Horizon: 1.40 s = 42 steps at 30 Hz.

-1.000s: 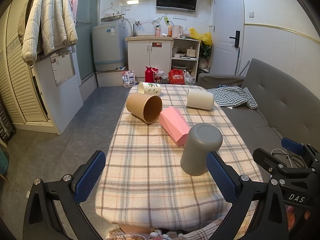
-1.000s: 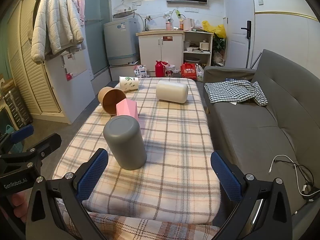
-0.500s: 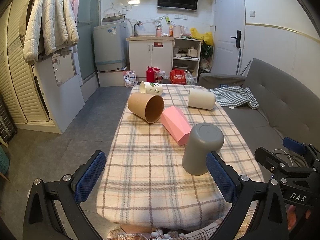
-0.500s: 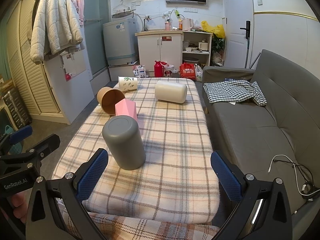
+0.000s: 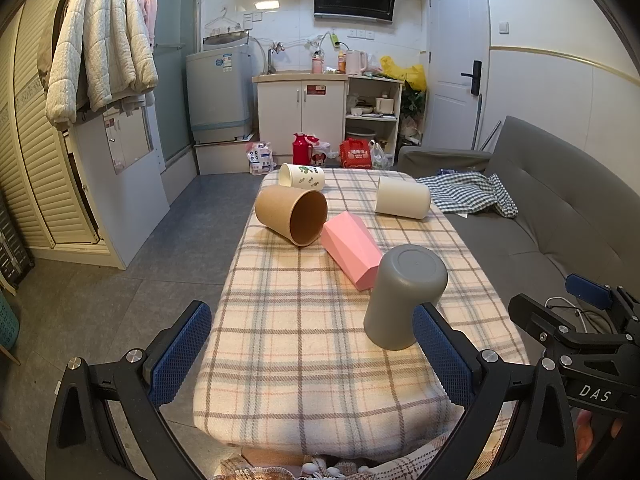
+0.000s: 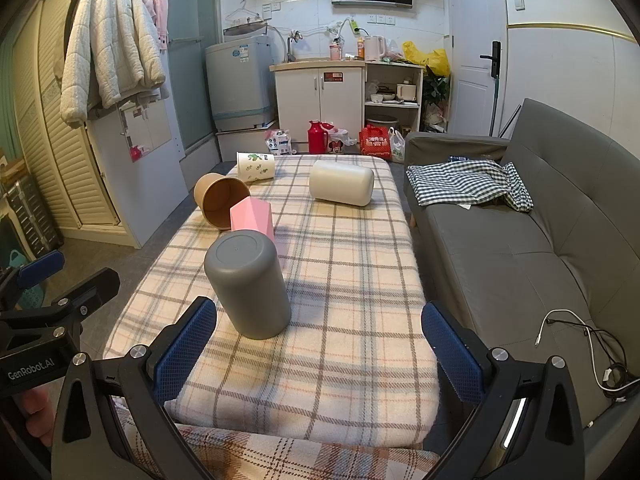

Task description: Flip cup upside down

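Note:
A grey cup stands upside down, base up, on the plaid-covered table; it also shows in the right wrist view. My left gripper is open and empty near the table's front edge, its right finger just in front of the cup. My right gripper is open and empty, with the cup just beyond its left finger. A brown paper cup, a pink cup, a cream cup and a white printed cup lie on their sides farther back.
A grey sofa with a checked cloth runs along the table's right side. A white cable lies on the sofa seat. Cabinets, a washing machine and a door stand at the far wall. Bare floor is left of the table.
Both grippers have drawn back slightly from the table; the grey cup stands where it was. Nothing was grasped or released.

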Each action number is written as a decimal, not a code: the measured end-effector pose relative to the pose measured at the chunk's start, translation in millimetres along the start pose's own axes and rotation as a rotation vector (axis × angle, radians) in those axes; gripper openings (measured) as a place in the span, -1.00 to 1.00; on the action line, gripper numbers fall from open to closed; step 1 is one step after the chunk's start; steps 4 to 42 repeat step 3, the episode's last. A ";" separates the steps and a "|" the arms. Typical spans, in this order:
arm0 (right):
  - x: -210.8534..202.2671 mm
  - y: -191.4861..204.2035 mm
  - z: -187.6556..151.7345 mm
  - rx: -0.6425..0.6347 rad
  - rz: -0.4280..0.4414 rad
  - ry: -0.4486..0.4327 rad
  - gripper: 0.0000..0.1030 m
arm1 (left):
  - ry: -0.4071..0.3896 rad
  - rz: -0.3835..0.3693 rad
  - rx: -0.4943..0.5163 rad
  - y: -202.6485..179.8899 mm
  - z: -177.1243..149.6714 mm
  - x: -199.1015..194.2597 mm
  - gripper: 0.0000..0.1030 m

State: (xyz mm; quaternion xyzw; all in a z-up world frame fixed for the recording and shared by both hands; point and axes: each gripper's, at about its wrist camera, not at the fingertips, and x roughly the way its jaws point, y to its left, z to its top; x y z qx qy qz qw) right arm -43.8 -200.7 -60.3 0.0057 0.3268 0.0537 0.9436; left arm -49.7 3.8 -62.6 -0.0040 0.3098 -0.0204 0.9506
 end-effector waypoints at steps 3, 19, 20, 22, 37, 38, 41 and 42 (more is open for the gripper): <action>-0.5 -0.4 -0.3 0.000 0.001 0.000 1.00 | 0.004 -0.007 0.003 0.5 0.2 -0.4 1.00; -0.5 -0.4 -0.3 0.000 0.001 0.000 1.00 | 0.004 -0.007 0.003 0.5 0.2 -0.4 1.00; -0.5 -0.4 -0.3 0.000 0.001 0.000 1.00 | 0.004 -0.007 0.003 0.5 0.2 -0.4 1.00; -0.5 -0.4 -0.3 0.000 0.001 0.000 1.00 | 0.004 -0.007 0.003 0.5 0.2 -0.4 1.00; -0.5 -0.4 -0.3 0.000 0.001 0.000 1.00 | 0.004 -0.007 0.003 0.5 0.2 -0.4 1.00; -0.5 -0.4 -0.3 0.000 0.001 0.000 1.00 | 0.004 -0.007 0.003 0.5 0.2 -0.4 1.00; -0.5 -0.4 -0.3 0.000 0.001 0.000 1.00 | 0.004 -0.007 0.003 0.5 0.2 -0.4 1.00; -0.5 -0.4 -0.3 0.000 0.001 0.000 1.00 | 0.004 -0.007 0.003 0.5 0.2 -0.4 1.00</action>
